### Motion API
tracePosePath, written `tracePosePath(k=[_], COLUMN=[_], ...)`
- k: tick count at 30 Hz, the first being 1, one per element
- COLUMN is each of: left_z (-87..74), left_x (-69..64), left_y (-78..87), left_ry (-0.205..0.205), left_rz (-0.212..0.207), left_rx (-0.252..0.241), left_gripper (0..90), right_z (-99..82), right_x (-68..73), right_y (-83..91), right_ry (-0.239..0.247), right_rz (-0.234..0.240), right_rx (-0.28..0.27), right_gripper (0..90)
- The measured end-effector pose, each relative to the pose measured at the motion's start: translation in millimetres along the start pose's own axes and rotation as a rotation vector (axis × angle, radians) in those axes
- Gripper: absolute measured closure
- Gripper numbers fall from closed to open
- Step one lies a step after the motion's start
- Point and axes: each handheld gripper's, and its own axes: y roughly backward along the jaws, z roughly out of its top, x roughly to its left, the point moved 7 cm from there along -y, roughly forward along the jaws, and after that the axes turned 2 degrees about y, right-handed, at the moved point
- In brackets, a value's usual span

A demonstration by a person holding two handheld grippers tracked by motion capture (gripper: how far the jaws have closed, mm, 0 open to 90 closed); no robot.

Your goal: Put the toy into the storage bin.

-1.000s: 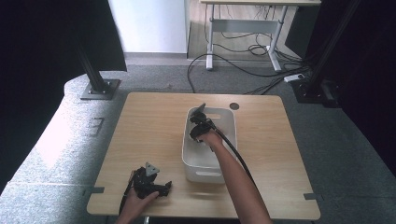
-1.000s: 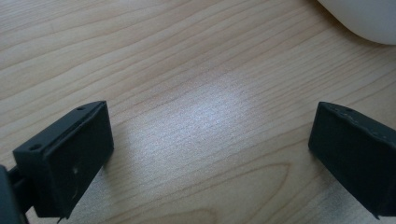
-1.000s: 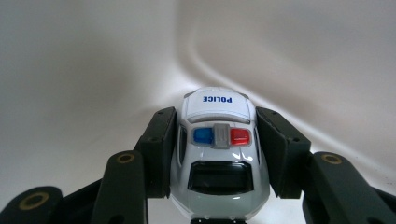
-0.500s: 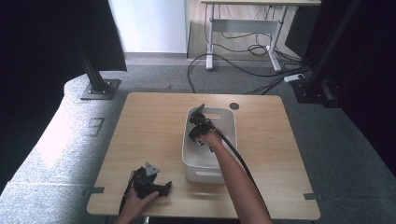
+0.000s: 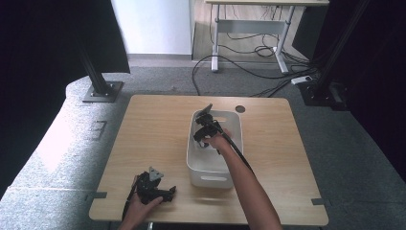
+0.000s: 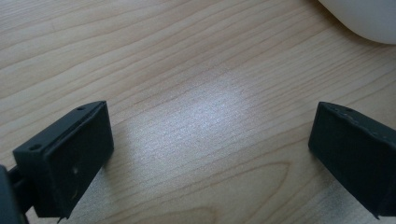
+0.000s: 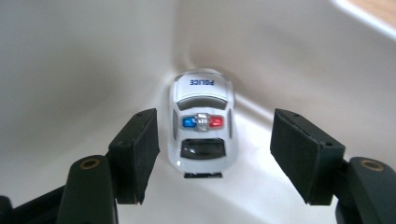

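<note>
Releasing the toy police car (image 7: pixel 201 122) into the white bin (image 5: pixel 234 123) looked to be the step in hand. The right gripper (image 7: pixel 212 156) reached down inside the bin, and its jaws had just been opening; they stood apart on either side of the car, the left pad close beside the car's flank and the right pad clear of it, so the car was between them but no longer pinched. The car sat upright on the bin floor, nose tucked into a rounded corner where the walls meet.

Judgement on doing this well: the jaws should be widened until both pads were plainly free of the car, then the gripper lifted straight up and out, without sideways drift, so the near pad would not drag or tip the car. The cable and the bin rim were worth watching on the way out, since a snag could shift the bin on the wooden table (image 5: pixel 153 124).

The left gripper (image 6: pixel 210 154) rested low over the table near its front edge, well apart from the bin, its jaws wide with only bare wood between them. In the high view it lay in the person's left hand (image 5: pixel 139 211), with the right gripper (image 5: pixel 205 135) down in the bin.

Count: one toy car, one bin, two grippers, one table.
</note>
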Motion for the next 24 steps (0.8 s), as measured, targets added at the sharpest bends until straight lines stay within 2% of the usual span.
tracePosePath(k=[2, 6, 13, 24], left_z=[0.0, 0.0, 0.0, -0.1], left_x=[0.0, 0.0, 0.1, 0.1], left_y=[0.0, 0.0, 0.0, 0.1], left_ry=[0.000, 0.000, -0.001, 0.000], left_rz=[0.000, 0.000, 0.001, 0.000], left_rx=[0.000, 0.000, 0.000, 0.002], left_gripper=[0.0, 0.0, 0.0, 0.0], right_z=[-0.6, -0.4, -1.2, -4.1], right_x=[-2.0, -4.1, 0.4, -0.2], right_y=[4.6, 15.3, 36.7, 77.7], right_ry=[-0.006, -0.020, 0.004, 0.032], right_rz=[0.008, 0.058, 0.124, 0.137], right_rx=[-0.015, -0.077, -0.159, -0.287], right_gripper=[29.1, 27.6, 25.9, 26.6])
